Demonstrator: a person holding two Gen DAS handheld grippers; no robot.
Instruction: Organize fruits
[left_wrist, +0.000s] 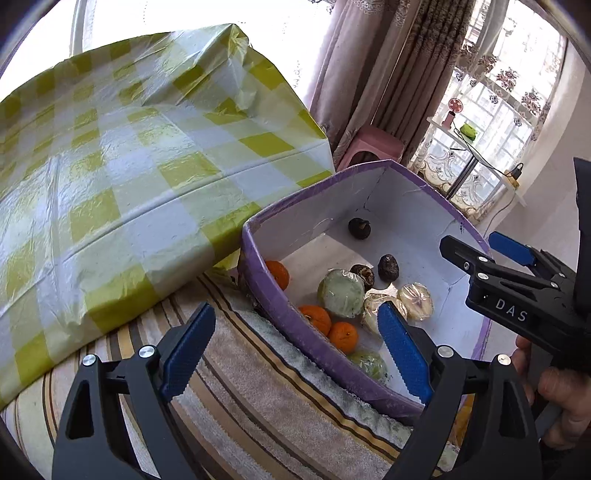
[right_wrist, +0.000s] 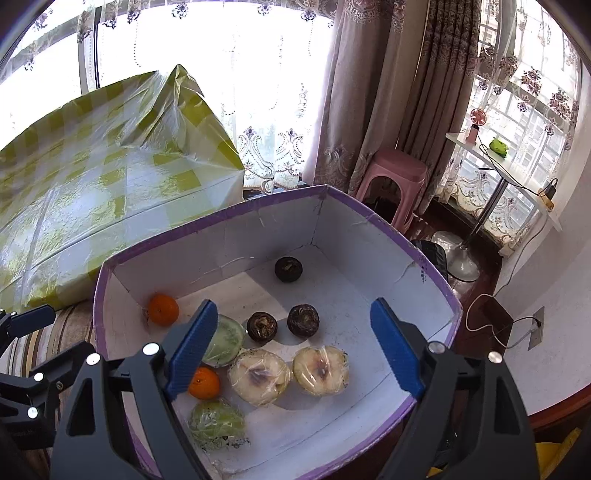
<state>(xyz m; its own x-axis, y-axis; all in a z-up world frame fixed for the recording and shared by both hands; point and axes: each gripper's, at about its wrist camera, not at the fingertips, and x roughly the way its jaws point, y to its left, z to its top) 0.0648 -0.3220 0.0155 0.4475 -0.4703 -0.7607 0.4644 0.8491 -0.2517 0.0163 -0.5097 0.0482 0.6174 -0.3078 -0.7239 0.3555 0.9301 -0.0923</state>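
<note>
- Right wrist view: the right gripper (right_wrist: 293, 345) is held above the purple-rimmed box (right_wrist: 258, 206), its blue pads spread wide with nothing between them.
- All the fruit in sight is gathered inside that box: 3 oranges (left_wrist: 343, 336), 3 dark round fruits (right_wrist: 303, 319), 2 pale halves wrapped in film (right_wrist: 320, 370) and 2 green wrapped pieces (right_wrist: 217, 424).
- Like kinds mostly lie near each other, though 1 orange (right_wrist: 163, 308) sits apart by the left wall and 1 dark fruit (right_wrist: 288, 269) lies alone near the far wall.
- Left wrist view: the left gripper (left_wrist: 295, 350) is seen spread open and empty, straddling the near wall of the box, probably so that either tool can reach in.
- Beside the box a surface is covered by a yellow checked sheet (left_wrist: 129, 166); no fruit is seen on it.
- Such an arrangement would fit fruit just collected as well as fruit awaiting sorting by kind.
</note>
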